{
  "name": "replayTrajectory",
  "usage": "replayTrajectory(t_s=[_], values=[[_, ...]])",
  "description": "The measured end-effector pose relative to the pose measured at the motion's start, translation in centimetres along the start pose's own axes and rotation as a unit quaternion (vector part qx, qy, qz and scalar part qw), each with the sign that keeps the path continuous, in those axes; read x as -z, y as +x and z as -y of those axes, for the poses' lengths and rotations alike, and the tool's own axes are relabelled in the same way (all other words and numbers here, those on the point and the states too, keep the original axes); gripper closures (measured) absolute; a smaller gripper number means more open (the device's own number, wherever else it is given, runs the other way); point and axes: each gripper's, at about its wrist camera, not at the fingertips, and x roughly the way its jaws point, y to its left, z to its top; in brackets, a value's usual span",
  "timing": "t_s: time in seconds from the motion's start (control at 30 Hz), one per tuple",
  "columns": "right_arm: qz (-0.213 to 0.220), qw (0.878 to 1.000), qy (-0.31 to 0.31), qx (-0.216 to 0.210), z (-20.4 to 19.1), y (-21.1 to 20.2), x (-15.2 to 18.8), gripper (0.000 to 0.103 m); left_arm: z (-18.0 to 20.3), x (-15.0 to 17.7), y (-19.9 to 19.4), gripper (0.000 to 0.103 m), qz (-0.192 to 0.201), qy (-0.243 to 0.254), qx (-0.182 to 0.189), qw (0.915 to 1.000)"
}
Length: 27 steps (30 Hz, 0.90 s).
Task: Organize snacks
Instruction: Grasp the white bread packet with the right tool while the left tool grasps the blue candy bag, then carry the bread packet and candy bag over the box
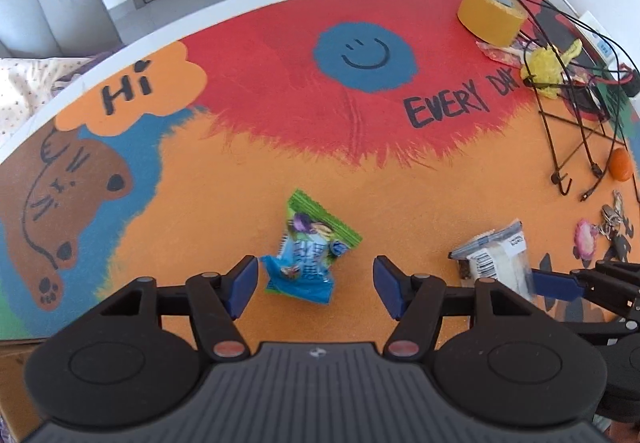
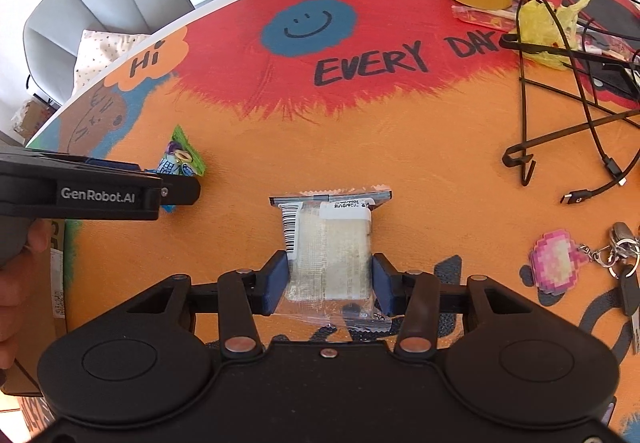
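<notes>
A: Snack packets noted: clear-wrapped white bar (image 2: 328, 255) is pinched at its long sides between right gripper (image 2: 330, 279) pads, near end.

B: Handling? Light, crinkly, slippery film is judged; firm block inside.

A: Blue-green packet (image 1: 308, 251) lies between spread left gripper (image 1: 316, 283) fingers, untouched; puffy middle is advised.

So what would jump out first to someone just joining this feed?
The loud painted tabletop with its blue smiley face. Then the clear-wrapped snack squeezed between the right gripper fingers, and the blue-green snack packet lying loose between the left gripper fingers.
</notes>
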Motion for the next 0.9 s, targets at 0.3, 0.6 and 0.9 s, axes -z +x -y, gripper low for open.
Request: replayTrajectory(t_s=[0.3,0.6,0.9], values=[[0.001,1.0,-0.009,0.006,-0.3,0.6,-0.3,0.052,-0.1,-0.5,1.7,0.041,0.002,-0.007,-0.012,0.9999],[0.01,1.0,-0.012,0.007,-0.5,0.4,-0.1,0.057,-0.2,0.1,0.6,0.07,0.009,-0.005,0.002,0.9999],[0.022,1.0,-0.018,-0.005,-1.7,-1.1,0.6,0.058,-0.2,1.6,-2.9,0.071,0.033,0.001,0.009,0.9994]])
